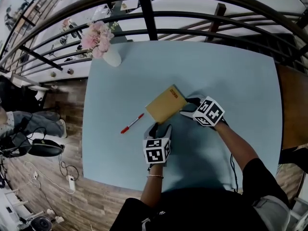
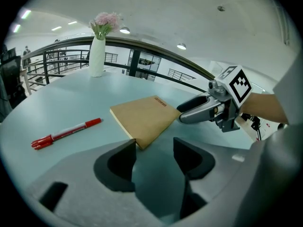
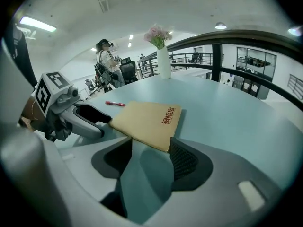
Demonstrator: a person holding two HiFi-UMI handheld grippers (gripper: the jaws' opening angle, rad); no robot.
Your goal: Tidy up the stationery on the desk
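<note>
Tan notebook (image 1: 166,103) flat on the bench (image 1: 231,76), red pen (image 1: 132,123) to its left. Left hand-held gripper (image 1: 160,127) and right hand-held gripper (image 1: 188,107) flank its near corners, jaws wide, unclamped. Step, likely: grasping the notebook; next, closing squarely on one thin edge.

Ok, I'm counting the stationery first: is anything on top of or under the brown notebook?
Nothing lies on the notebook; its cover shows only red print. It lies flat on the table, so anything beneath it is hidden. The red pen lies apart.
</note>
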